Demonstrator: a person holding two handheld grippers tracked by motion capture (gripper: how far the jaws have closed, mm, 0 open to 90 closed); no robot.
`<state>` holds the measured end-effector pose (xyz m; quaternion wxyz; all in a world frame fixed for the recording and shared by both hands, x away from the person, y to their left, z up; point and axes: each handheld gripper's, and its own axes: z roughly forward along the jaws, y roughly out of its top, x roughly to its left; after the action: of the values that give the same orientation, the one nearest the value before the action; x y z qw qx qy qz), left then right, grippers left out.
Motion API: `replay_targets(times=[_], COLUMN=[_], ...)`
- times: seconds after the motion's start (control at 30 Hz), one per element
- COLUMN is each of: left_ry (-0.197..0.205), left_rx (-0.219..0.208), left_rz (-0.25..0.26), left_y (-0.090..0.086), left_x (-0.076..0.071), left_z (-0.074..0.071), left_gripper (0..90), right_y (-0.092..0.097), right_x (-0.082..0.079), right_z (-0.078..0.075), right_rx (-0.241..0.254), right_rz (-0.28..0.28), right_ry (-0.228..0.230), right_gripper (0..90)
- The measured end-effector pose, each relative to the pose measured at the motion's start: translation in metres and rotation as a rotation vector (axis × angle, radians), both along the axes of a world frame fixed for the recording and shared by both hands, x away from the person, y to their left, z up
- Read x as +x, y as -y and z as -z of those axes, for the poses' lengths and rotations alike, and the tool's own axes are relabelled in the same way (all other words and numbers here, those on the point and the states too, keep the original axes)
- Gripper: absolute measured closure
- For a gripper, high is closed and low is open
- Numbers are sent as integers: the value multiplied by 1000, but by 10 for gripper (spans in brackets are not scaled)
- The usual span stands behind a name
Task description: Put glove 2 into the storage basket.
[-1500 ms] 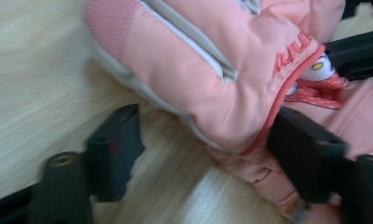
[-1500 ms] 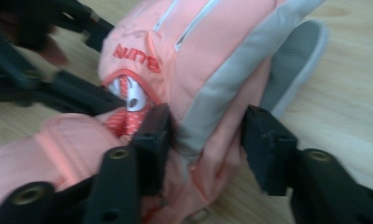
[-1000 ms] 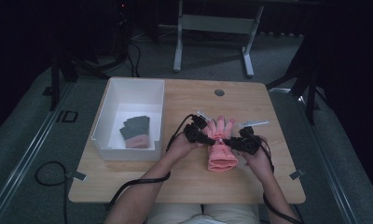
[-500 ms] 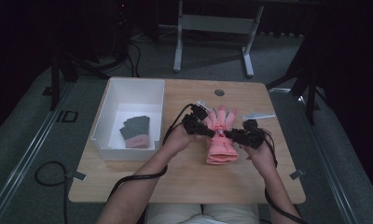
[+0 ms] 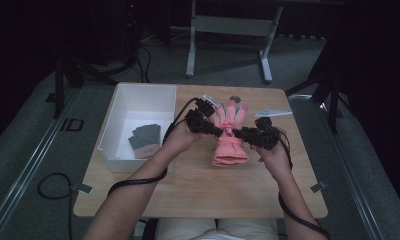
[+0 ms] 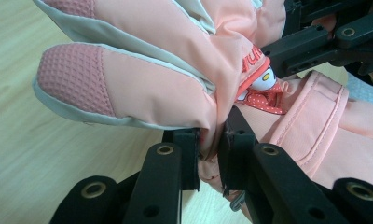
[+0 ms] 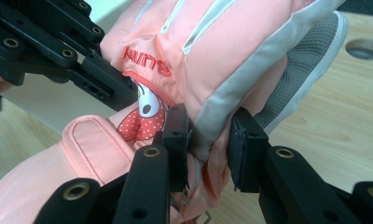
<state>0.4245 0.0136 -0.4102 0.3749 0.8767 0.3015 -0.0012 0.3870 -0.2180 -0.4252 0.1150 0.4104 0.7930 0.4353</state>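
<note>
Padded salmon-pink winter glove [image 5: 229, 137] at table centre, long axis near-to-far, fingers pointing far, cuff near. Left gripper [image 5: 214, 129] and right gripper [image 5: 237, 134] each pinch its opposite edges. Both have risen, lifting it.

The room is dim, its edges fading to black at nine and three o'clock. A light wooden desk [image 5: 198, 195] with rounded corners stands on grey carpeted floor [image 5: 33, 165]. At twelve o'clock, beyond the desk, a pale metal table frame [image 5: 228, 30] rests on two feet. Black cables [image 5: 143, 55] trail across the floor at eleven o'clock, and a pale rail [image 5: 23, 185] runs diagonally at eight o'clock.
</note>
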Motion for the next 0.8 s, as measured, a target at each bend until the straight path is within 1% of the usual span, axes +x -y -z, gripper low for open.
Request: replay_targets(times=[0.03,0.07,0.1,0.13,0.17,0.27,0.33,0.37,0.43,0.47,0.5,0.57,0.6,0.67,0.77,0.8], left_ry=[0,6,8,11,17,37,47,54,65,65,67,69,79,92,90,90], left_rx=[0,2,5,6,8,10,19,20,24,24,23,27,32,32,30,30], left_rz=[0,-1,-1,-3,-6,-17,-22,-30,-39,-39,-44,-51,-61,-79,-92,-92], left_y=[0,-3,-6,-8,-11,-18,-22,-25,-30,-30,-35,-41,-47,-53,-63,-63], left_x=[0,0,-1,-1,-1,-3,-3,-4,-5,-5,-5,-5,-7,-9,-9,-9], left_z=[0,-5,-9,-12,-16,-28,-35,-39,-46,-46,-51,-56,-61,-65,-69,-69], left_gripper=[794,794,794,794,794,794,793,794,793,793,793,794,794,794,794,794], right_y=[0,-2,-8,-8,-10,-17,-21,-27,-29,-29,-32,-39,-45,-51,-60,-60], right_x=[0,0,1,1,1,2,3,4,4,4,5,7,9,10,14,14], right_z=[0,-3,-10,-10,-13,-24,-30,-36,-38,-38,-42,-49,-53,-56,-61,-61], right_rx=[0,8,15,15,13,17,21,22,21,21,28,35,37,42,49,49], right_rz=[0,-5,-16,-16,-19,-27,-30,-33,-36,-36,-41,-52,-60,-69,-81,-81], right_ry=[0,-1,11,11,16,37,47,57,58,58,65,69,73,77,75,75], right_gripper=[710,710,710,710,710,711,710,710,710,710,710,711,711,710,711,711])
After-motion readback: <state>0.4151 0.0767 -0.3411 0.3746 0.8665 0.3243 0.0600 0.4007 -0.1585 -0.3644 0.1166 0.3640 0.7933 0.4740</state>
